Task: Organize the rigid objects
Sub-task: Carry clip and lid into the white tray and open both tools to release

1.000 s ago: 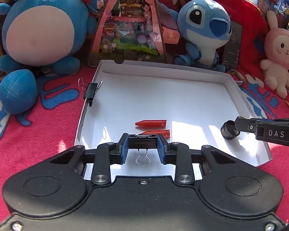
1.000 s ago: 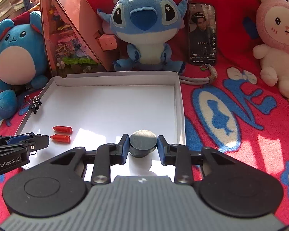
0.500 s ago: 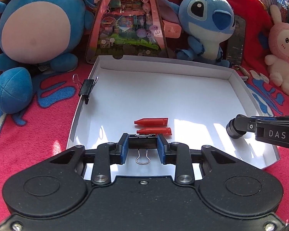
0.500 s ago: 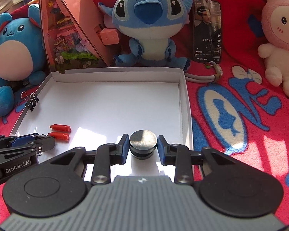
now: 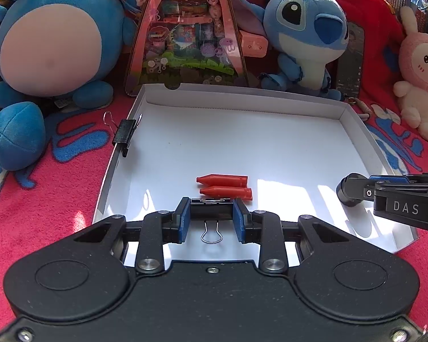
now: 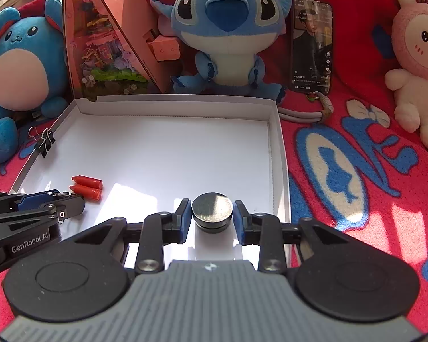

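Observation:
My left gripper (image 5: 211, 211) is shut on a black binder clip (image 5: 211, 209), its wire handle hanging toward me, low over the front of a white box lid (image 5: 353, 114). Two red crayon-like caps (image 5: 224, 185) lie side by side just beyond the clip. My right gripper (image 6: 212, 213) is shut on a round dark metal disc (image 6: 212, 210) above the lid's front right part. A second black binder clip (image 5: 124, 134) is clamped on the lid's left wall. In the right wrist view the left gripper (image 6: 68, 201) sits next to the red caps (image 6: 86, 186).
Around the lid on a red patterned blanket (image 6: 356, 171) stand a round blue plush (image 5: 48, 45), a pink triangular diorama box (image 5: 185, 37), a Stitch plush (image 6: 228, 34), a phone (image 6: 311, 45) and a pink bunny plush (image 6: 413, 57).
Both grippers have edged forward and lower over the lid, each still holding its object. The left gripper's clip now sits right behind the red caps.

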Tool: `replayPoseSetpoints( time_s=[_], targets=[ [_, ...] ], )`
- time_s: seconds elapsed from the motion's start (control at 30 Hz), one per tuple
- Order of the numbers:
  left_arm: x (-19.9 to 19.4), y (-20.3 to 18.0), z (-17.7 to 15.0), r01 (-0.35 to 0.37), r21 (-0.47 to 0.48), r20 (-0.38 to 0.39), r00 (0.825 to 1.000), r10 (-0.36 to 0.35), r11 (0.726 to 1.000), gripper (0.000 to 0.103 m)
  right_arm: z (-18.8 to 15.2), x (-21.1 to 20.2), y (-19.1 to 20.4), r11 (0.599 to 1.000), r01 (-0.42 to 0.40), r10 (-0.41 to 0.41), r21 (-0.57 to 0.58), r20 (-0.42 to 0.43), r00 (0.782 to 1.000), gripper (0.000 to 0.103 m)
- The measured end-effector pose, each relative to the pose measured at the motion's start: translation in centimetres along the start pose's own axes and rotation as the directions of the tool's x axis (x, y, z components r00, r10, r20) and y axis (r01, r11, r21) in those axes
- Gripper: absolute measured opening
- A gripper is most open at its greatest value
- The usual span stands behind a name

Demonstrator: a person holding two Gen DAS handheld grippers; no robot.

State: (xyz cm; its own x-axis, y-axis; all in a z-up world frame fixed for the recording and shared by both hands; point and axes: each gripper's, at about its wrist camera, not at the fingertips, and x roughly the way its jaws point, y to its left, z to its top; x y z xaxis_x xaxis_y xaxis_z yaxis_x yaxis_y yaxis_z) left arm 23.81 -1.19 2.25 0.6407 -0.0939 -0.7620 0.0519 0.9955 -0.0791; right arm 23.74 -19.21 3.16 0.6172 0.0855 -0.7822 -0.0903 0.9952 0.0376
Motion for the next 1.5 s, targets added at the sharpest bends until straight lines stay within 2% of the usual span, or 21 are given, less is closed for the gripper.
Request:
replayPoseSetpoints(
  time_s=[0.23,0.37,0.7,0.83,0.93,1.23,1.5],
  targets=[
    [0.1,0.0,0.1,0.005,-0.004,0.008,1.0,-0.005,1.0,0.03,0.0,0.1,0.1,1.0,0.002,-0.002,-0.002,0.008,1.0,0.037],
    [-0.3,0.0,0.2,0.012,-0.01,0.035,0.999,-0.012,1.0,0.045,0.0,0.1,0.1,1.0,0.002,-0.002,-0.003,0.01,1.0,0.038],
    [-0.9,-0.5,0.0,0.005,0.015,0.053,0.999,-0.005,1.0,0.057,0.1,0.3,0.0,1.0,0.009,-0.009,-0.002,0.021,1.0,0.041],
    [-1.4,-0.6,-0.2,0.005,0.025,0.069,0.998,-0.006,1.0,0.067,0.2,0.3,-0.1,1.0,0.01,-0.01,0.001,0.03,0.999,0.041],
    [-1.7,-0.6,-0.3,0.006,0.032,0.081,0.997,-0.009,0.999,0.074,0.1,0.3,-0.2,1.0,0.008,-0.008,0.005,0.034,0.999,0.053],
    [-2.8,-0.5,-0.6,0.01,0.033,0.1,0.995,-0.013,0.999,0.078,-0.1,-0.2,-0.4,1.0,-0.004,0.003,0.019,0.049,0.999,0.055],
    [-4.4,-0.1,-1.5,0.019,0.033,0.118,0.993,-0.022,0.999,0.081,-1.1,-1.9,-0.4,1.0,-0.018,0.018,0.0,0.09,0.996,0.063]
  ],
)
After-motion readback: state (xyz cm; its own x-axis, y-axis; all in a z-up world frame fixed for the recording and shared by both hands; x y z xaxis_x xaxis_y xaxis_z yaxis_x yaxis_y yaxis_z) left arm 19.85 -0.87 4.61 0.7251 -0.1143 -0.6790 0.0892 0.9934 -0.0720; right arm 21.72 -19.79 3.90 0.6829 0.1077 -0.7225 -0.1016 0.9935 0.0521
